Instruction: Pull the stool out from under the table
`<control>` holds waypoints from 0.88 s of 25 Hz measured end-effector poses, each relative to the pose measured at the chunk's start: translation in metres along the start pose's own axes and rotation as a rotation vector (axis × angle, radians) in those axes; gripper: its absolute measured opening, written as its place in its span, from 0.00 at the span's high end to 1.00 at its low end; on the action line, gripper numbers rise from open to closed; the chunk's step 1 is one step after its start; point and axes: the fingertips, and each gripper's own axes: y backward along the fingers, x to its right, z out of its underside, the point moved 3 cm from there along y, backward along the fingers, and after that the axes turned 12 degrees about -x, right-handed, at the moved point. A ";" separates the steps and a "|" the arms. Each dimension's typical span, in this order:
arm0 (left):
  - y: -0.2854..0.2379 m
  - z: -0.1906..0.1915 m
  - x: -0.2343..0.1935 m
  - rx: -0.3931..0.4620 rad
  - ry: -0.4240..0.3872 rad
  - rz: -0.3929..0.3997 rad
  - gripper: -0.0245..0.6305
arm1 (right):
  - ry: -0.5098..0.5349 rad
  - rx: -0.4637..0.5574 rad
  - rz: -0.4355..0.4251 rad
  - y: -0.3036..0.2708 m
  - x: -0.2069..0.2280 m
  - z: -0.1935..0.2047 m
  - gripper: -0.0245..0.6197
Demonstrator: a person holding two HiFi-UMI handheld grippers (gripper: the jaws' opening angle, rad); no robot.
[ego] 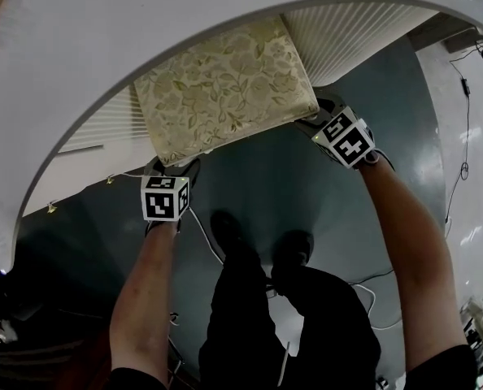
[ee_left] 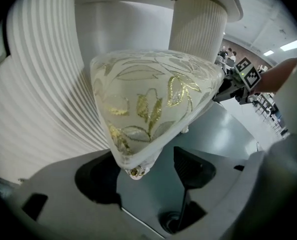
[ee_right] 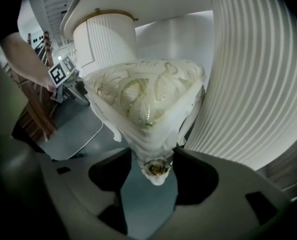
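Now | stool (ego: 225, 88) at 12 o'clock, still partly under tabletop (ego: 79, 47), pull not begun | left tool (ego: 171, 169) wide, stool's 7 o'clock corner between jaws, ungripped | right tool (ego: 319, 119) wide around 4 o'clock corner | remaining: clamp, draw toward 6 o'clock

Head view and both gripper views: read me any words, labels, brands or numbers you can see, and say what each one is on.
No readable words, numbers or brands in any view.
On the left marker cube of the left gripper: black-and-white square code, no letters.
On the right marker cube of the right gripper: the same kind of code.
On the stool cushion: gold leaf pattern only.
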 end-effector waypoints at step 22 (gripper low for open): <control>0.009 0.001 0.002 -0.044 0.017 0.137 0.49 | -0.063 -0.127 0.008 -0.013 0.017 -0.003 0.56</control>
